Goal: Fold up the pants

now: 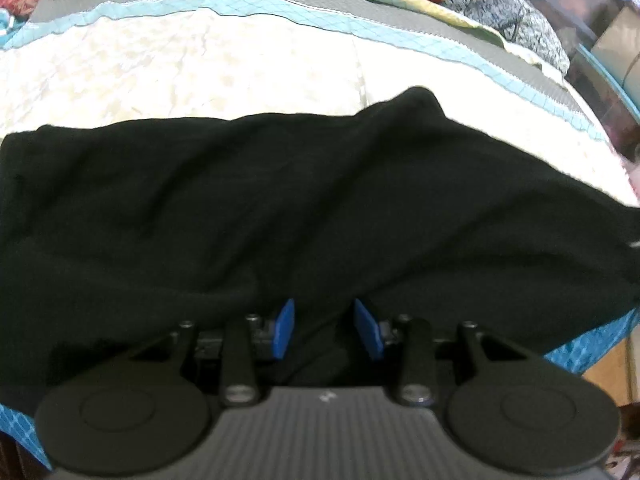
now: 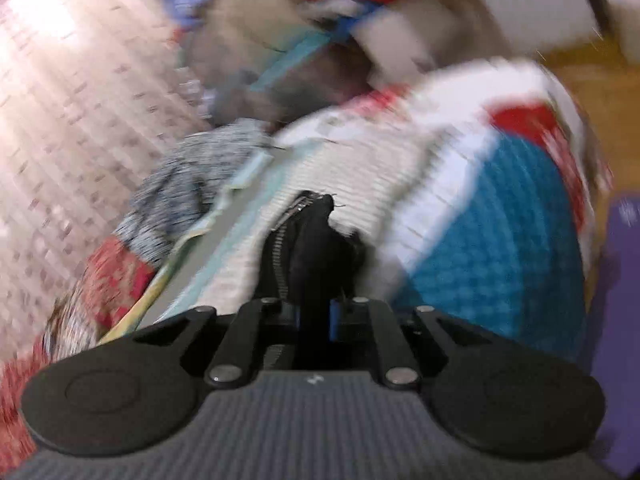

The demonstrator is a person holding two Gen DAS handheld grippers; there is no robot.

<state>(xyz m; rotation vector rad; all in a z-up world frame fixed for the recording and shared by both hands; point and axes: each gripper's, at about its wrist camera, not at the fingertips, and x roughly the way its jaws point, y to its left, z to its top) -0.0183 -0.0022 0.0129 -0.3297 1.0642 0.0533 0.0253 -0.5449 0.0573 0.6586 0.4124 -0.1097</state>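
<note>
Black pants [image 1: 280, 208] lie spread across the cream bedspread in the left wrist view, creased and partly lifted toward the right. My left gripper [image 1: 326, 330] sits at their near edge, its blue pads [image 1: 285, 328] apart, with black cloth draped between and over them. My right gripper [image 2: 314, 316] is shut on a bunch of the black pants [image 2: 316, 240], at the part with a metal zipper [image 2: 280, 236], held above the bed. The right wrist view is blurred by motion.
The bed has a cream quilt [image 1: 180, 76] with a teal and grey border [image 1: 280, 8]. Red floral and blue patterned bedding [image 1: 500, 12] is piled at the far side. A teal bed side [image 2: 500, 248], wooden floor [image 2: 600, 92] and clutter show in the right wrist view.
</note>
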